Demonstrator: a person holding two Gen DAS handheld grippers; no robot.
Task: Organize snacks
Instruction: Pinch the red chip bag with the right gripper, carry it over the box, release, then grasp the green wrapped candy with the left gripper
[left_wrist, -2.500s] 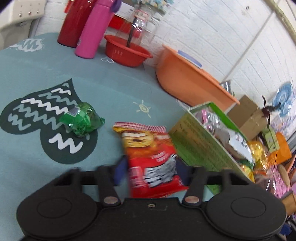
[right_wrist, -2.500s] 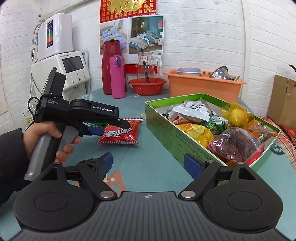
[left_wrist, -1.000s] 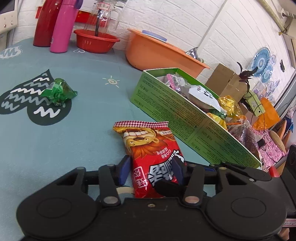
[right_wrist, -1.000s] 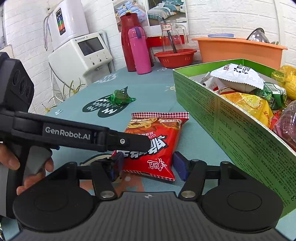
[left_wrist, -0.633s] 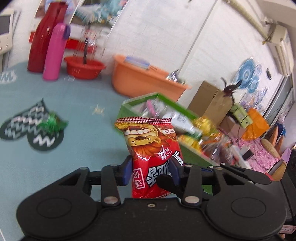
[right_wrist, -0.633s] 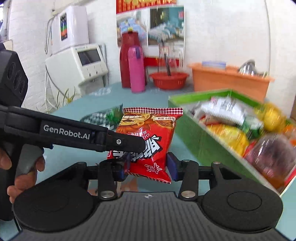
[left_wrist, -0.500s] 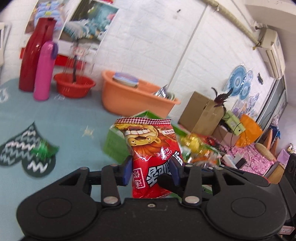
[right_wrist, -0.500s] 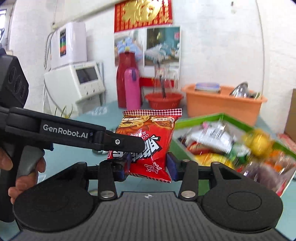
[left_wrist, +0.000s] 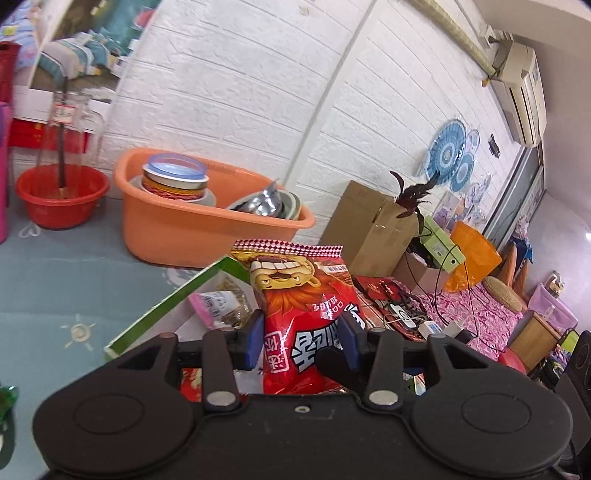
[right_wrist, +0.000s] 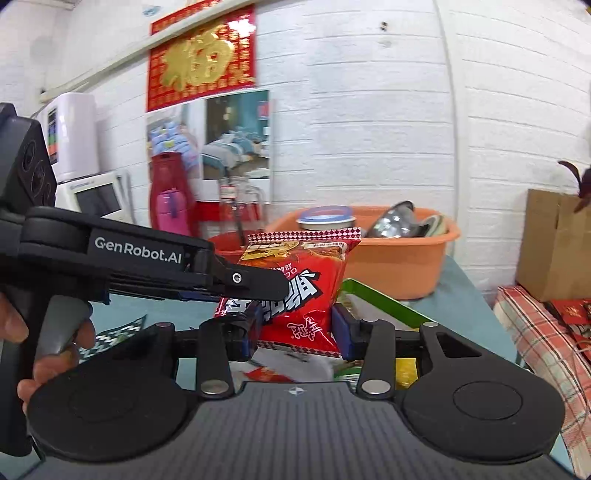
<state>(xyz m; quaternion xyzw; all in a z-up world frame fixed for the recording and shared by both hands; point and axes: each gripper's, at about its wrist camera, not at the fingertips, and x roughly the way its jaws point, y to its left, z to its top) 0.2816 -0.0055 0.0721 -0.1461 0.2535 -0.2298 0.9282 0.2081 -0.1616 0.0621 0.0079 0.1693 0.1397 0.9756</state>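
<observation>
A red snack bag (left_wrist: 306, 317) with a cartoon face is held upright in the air by both grippers. My left gripper (left_wrist: 301, 341) is shut on its lower part. My right gripper (right_wrist: 297, 326) is shut on the same red snack bag (right_wrist: 299, 284) from the other side. The bag hangs over the near corner of the green snack box (left_wrist: 173, 299), which holds several packets. The box's rim also shows in the right wrist view (right_wrist: 384, 299). The left tool's black finger (right_wrist: 255, 282) crosses in front of the bag.
An orange basin (left_wrist: 207, 225) with bowls and lids stands behind the box. A red bowl (left_wrist: 61, 195) with a glass jug stands at the far left. A green packet (left_wrist: 5, 400) lies at the left edge. A cardboard box (left_wrist: 369, 229) stands beyond the table.
Both grippers have lifted the red bag higher and carried it over the green box. The table and box have dropped lower in both views.
</observation>
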